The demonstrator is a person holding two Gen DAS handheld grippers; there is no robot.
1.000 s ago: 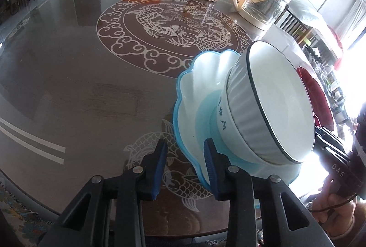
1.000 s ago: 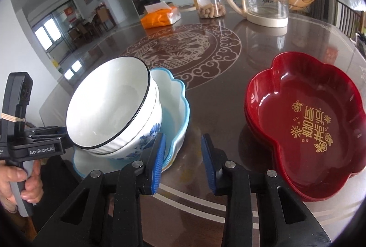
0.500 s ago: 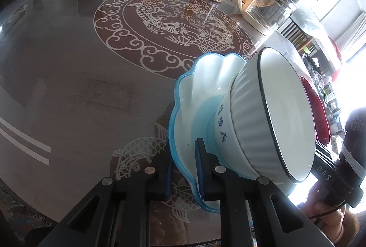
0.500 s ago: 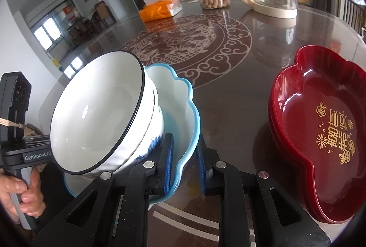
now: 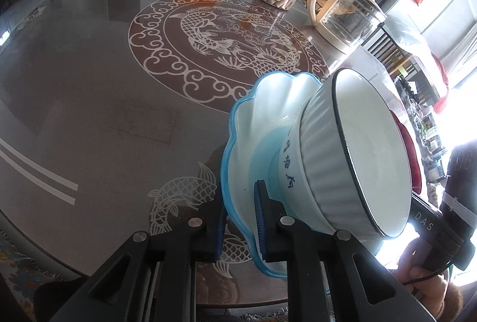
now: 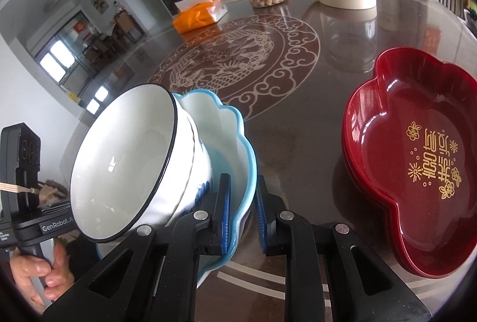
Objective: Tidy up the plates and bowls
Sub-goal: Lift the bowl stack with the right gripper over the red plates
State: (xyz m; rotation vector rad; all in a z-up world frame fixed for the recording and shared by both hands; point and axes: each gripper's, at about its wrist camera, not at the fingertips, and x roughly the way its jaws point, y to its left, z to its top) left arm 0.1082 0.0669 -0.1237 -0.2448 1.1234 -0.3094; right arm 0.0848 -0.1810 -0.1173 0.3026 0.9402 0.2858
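Bowls (image 6: 131,161) sit nested in the blue scalloped plate (image 5: 262,113), so stacking looks mostly done. Left gripper (image 5: 240,220) and right gripper (image 6: 242,213) each pinch the plate's rim; it seems lifted, tilted. Red dishes (image 6: 414,172) wait on the surface (image 5: 119,113).

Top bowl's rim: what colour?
A thin black line on the white bowl; clearest in the right wrist view.

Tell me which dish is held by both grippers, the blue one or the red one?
The blue scalloped plate, carrying the white bowls. The left gripper and right gripper each clamp its rim. The red plate lies untouched on the table.
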